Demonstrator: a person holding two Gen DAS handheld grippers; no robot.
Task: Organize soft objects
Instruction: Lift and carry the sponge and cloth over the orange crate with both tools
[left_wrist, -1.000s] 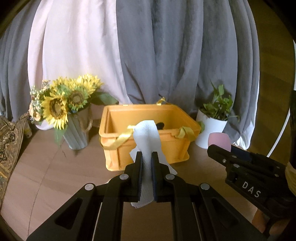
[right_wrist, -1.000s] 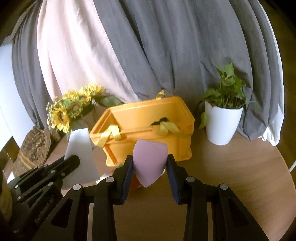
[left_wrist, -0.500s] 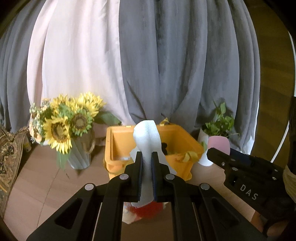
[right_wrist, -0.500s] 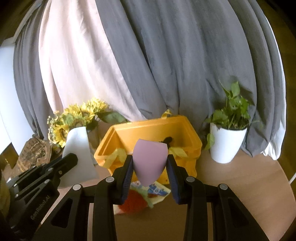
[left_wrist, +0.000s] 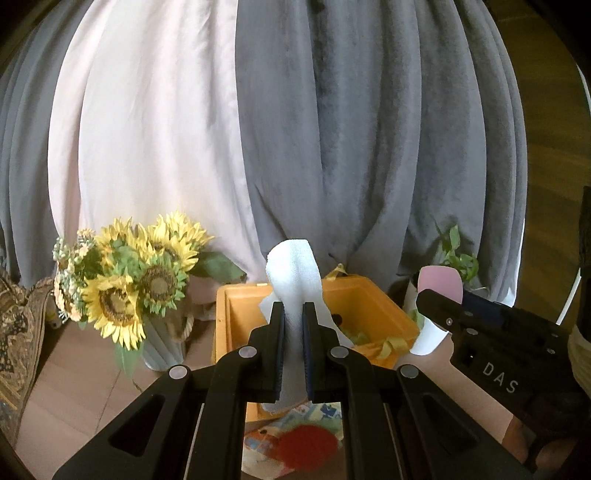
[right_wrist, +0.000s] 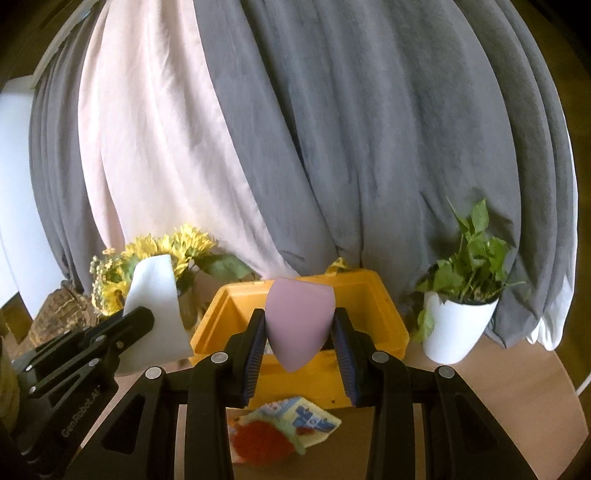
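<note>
Two soft pieces ride clamped before the yellow crate (right_wrist: 369, 306) at twelve o'clock, unplaced: left tongs (left_wrist: 293, 345) pinch a white cloth (left_wrist: 293, 266), right tongs (right_wrist: 300, 350) a pink sponge (right_wrist: 299, 321).

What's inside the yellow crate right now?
Inside the yellow crate: a dark item on the back wall and greenish-yellow ribbon or fabric. The white cloth covers the rest.

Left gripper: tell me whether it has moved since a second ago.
Yes. The left gripper rose: the orange crate sits lower in its view.
</note>
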